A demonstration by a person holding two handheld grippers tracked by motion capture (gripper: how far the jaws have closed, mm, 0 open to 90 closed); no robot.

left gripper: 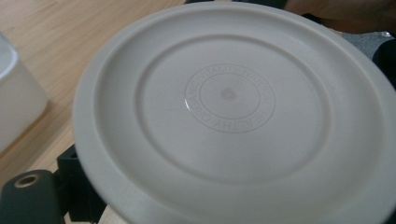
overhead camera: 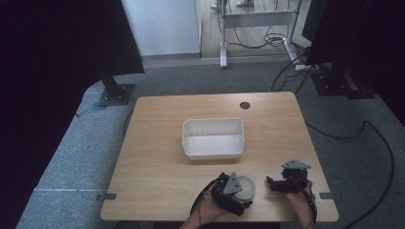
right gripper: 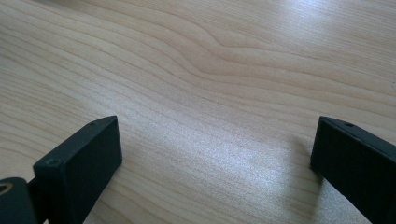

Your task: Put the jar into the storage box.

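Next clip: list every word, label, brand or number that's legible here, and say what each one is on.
"HEALTHY" and "ORGANIC": embossed in a ring around the centre of the plate, in the left gripper view. These two words seem readable.
Rest of that ring, along its upper arc: too faint to read.
Bin, table, right claw: no text on any.

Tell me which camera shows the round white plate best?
The left gripper view: the plate is close up, so its rings and raised lettering show. In the high view it is small, partly hidden behind the left gripper. The right gripper view looks at the bare table.
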